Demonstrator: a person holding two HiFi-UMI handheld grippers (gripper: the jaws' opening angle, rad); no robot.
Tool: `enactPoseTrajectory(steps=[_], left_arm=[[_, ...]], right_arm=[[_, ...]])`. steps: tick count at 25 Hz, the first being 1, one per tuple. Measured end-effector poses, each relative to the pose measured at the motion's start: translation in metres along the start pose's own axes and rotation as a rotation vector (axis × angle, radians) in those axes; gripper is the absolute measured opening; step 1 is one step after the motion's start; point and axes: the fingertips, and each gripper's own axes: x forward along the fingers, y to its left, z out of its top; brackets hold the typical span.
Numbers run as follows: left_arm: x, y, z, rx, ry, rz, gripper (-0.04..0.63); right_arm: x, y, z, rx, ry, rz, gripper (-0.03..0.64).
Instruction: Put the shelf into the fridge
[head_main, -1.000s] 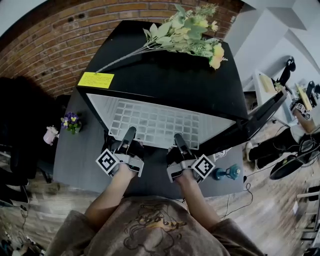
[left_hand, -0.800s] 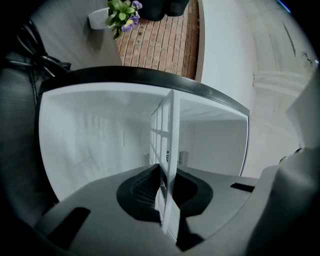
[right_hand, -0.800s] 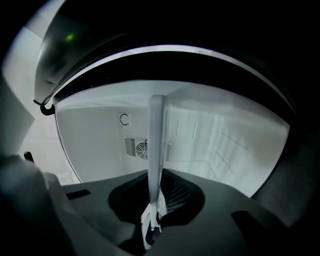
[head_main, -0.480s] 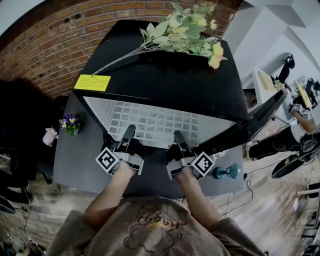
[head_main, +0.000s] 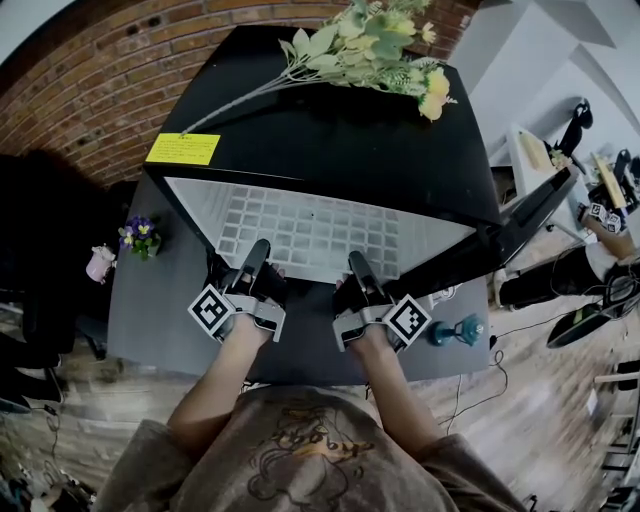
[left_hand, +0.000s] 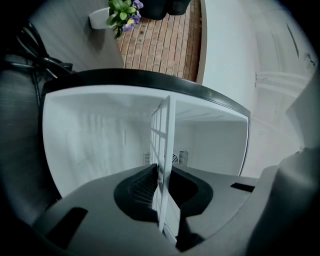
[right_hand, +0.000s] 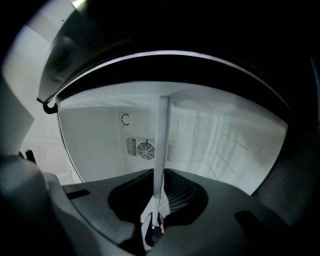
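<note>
Shelf (head_main: 310, 232) is held level in front of you, a white grid panel with its near edge gripped at two spots. Your left gripper (head_main: 257, 250) has its jaws closed on that edge toward the left end. In the left gripper view the left gripper (left_hand: 161, 175) shows the panel (left_hand: 163, 131) edge-on, clamped between the two dark pads. Your right gripper (head_main: 357, 264) pinches the same edge further right. In the right gripper view the right gripper (right_hand: 157, 202) has the thin white strip of the panel (right_hand: 161, 145) squeezed between its jaws.

From the grippers the shelf runs forward into the open mouth of the black fridge (head_main: 330, 150). Its far part lies inside the white cavity, under the black top, and its near edge is at the opening. The fridge door (head_main: 530, 225) stands swung out to your right. At the back of the cavity a round fan vent (right_hand: 146, 148) shows just left of the shelf edge.

A spray of artificial flowers (head_main: 375, 50) lies across the fridge top, and a yellow sticker (head_main: 183, 149) sits at its front left corner. The fridge stands on a grey surface (head_main: 150, 310), with a small pot of purple flowers (head_main: 140, 237) to its left and a brick wall (head_main: 90, 70) behind.
</note>
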Motion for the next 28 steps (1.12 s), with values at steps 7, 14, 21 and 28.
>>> enactPoseTrajectory(steps=[7, 14, 21, 28], left_arm=[[-0.014, -0.003, -0.003, 0.01, -0.002, 0.019, 0.051], [-0.033, -0.004, -0.004, 0.012, -0.017, 0.022, 0.051], [-0.038, -0.003, 0.004, 0.027, -0.03, 0.036, 0.051], [-0.031, -0.002, 0.005, 0.024, -0.014, 0.057, 0.051]], right_arm=[[-0.016, 0.002, -0.007, 0.028, -0.01, 0.008, 0.035], [-0.026, 0.002, -0.007, 0.033, -0.03, 0.007, 0.034], [-0.032, 0.0, -0.003, 0.04, -0.053, -0.002, 0.032], [-0.034, -0.001, -0.002, 0.048, -0.059, -0.021, 0.021]])
